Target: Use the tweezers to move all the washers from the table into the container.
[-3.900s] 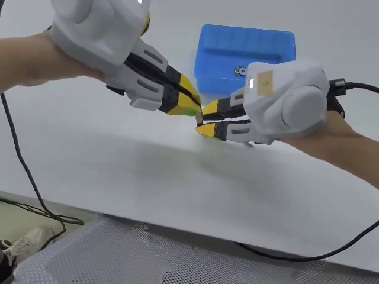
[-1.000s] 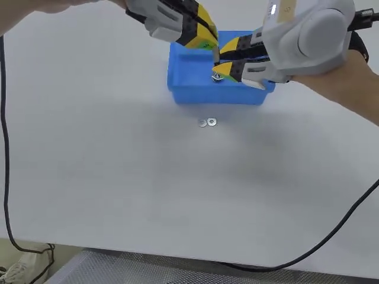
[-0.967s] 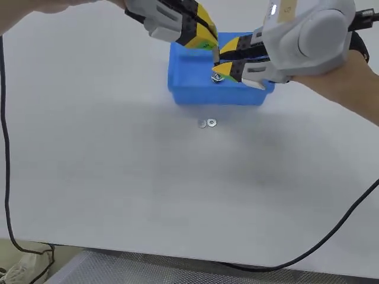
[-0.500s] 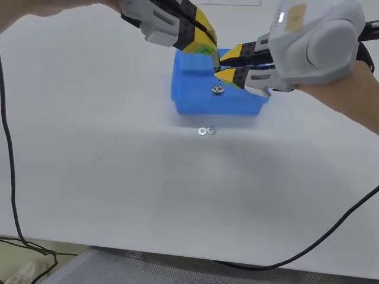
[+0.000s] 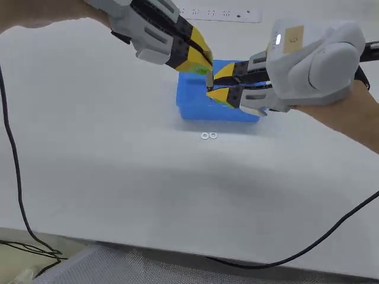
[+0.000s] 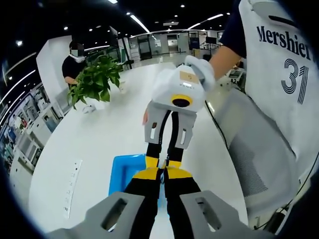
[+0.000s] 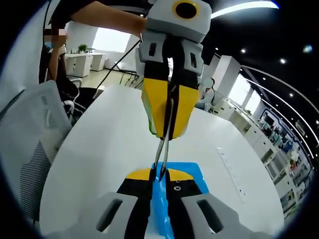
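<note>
Tabletop point(image 5: 118, 177) — washers point(image 5: 208, 136) near container point(image 5: 189, 109); tweezers point(image 7: 160, 167) above.

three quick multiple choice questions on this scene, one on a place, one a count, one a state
1. Where do the loose washers lie?
A. on the table just in front of the blue container
B. at the table's near edge
C. under a gripper's cable

2. How many washers lie on the bare table?
A. none
B. two
C. four

3. The tweezers are:
A. lying flat on the table
B. standing in the container
C. clamped in the left gripper

Answers: A, they sit side by side before the container's near wall. B, the head view shows two small rings. C, the right gripper view shows the tweezers coming out of the left gripper's shut jaws.
</note>
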